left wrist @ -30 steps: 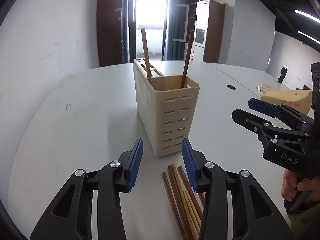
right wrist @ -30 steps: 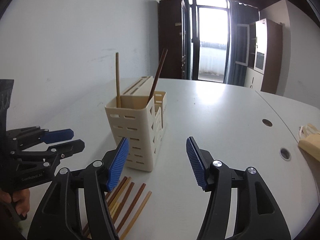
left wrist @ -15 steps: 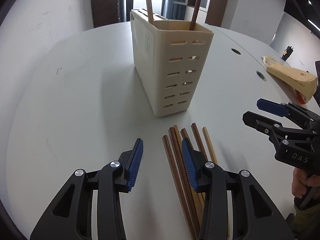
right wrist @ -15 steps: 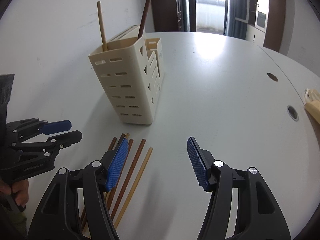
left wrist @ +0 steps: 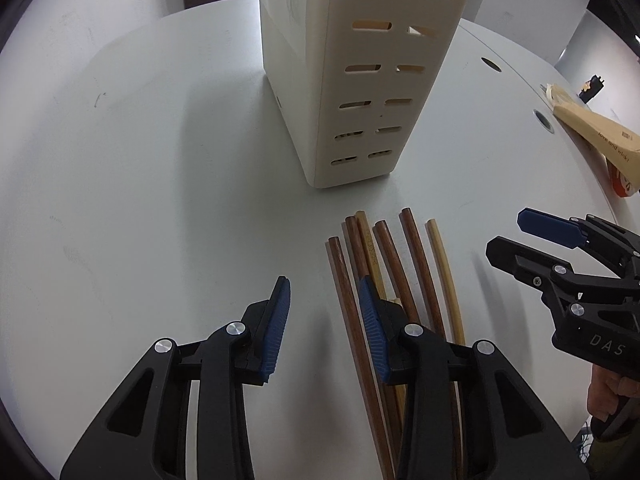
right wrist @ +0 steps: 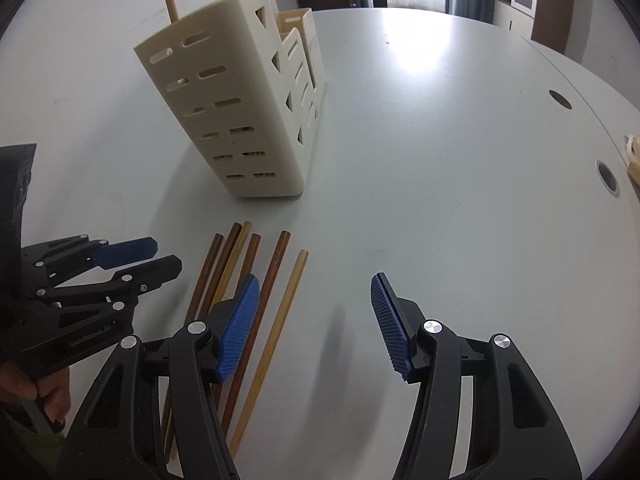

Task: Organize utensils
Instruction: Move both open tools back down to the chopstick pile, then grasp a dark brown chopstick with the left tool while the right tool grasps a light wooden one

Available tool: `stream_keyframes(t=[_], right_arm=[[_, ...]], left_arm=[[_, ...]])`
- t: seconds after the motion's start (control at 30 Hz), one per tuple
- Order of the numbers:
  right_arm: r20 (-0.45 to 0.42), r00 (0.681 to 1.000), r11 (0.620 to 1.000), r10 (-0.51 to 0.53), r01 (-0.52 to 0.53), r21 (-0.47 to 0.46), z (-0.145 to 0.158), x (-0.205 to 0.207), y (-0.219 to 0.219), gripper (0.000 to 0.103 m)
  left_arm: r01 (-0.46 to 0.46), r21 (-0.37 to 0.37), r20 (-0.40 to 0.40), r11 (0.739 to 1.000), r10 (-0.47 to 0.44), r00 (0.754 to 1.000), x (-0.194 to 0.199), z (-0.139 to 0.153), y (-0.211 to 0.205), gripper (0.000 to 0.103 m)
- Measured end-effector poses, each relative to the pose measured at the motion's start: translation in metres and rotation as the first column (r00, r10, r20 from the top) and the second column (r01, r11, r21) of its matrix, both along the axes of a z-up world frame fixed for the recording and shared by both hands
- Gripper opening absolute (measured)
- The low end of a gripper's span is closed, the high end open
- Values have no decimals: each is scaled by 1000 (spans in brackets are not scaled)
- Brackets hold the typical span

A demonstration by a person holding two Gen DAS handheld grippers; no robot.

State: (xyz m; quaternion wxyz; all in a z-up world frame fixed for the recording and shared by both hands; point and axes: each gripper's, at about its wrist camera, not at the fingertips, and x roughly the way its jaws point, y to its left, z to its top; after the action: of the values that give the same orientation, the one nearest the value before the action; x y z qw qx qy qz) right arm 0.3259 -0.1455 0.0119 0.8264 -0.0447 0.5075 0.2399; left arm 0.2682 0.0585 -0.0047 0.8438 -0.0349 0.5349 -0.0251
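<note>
Two sticks already stand in the cream holder (right wrist: 240, 120), six chopsticks (left wrist: 384, 280) lie on the tabletop (right wrist: 440, 160), and the left gripper (left wrist: 322, 320) and right gripper (right wrist: 316, 320) hang released, grasping nothing.

Both views look forward and steeply down from low over the white worktop (left wrist: 140, 160), close in. The left wrist view faces the slotted end of the cream utensil holder (left wrist: 360, 80) head-on; the right wrist view sees it from further right, at an angle. Both share the holder, the chopsticks (left wrist: 384, 264) lying before it, and each other's gripper at the frame edge.
</note>
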Motion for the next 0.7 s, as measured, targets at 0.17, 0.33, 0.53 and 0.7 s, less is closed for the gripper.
stream_keyframes(t=[0.17,0.33,0.53,0.7], right_arm=[[-28,1000,1000,-1,0,-16,-17,7,10,54],[-49,999,1000,-4,3,-28,-29,14,16,50],[-56,998,999,-9,7,-43,-42,20,22,46],[-36,999,998,-5,3,-66,-43,20,25,45]], left_arm=[[5,11,-13,1000,-5,1000,8,-9,-4,34],[5,20,-27,1000,-5,1000,14,-18,-3,30],[10,28,-34,1000,-9,999,18,-25,-6,27],[16,39,-27,999,-15,1000,20,-25,-7,24]])
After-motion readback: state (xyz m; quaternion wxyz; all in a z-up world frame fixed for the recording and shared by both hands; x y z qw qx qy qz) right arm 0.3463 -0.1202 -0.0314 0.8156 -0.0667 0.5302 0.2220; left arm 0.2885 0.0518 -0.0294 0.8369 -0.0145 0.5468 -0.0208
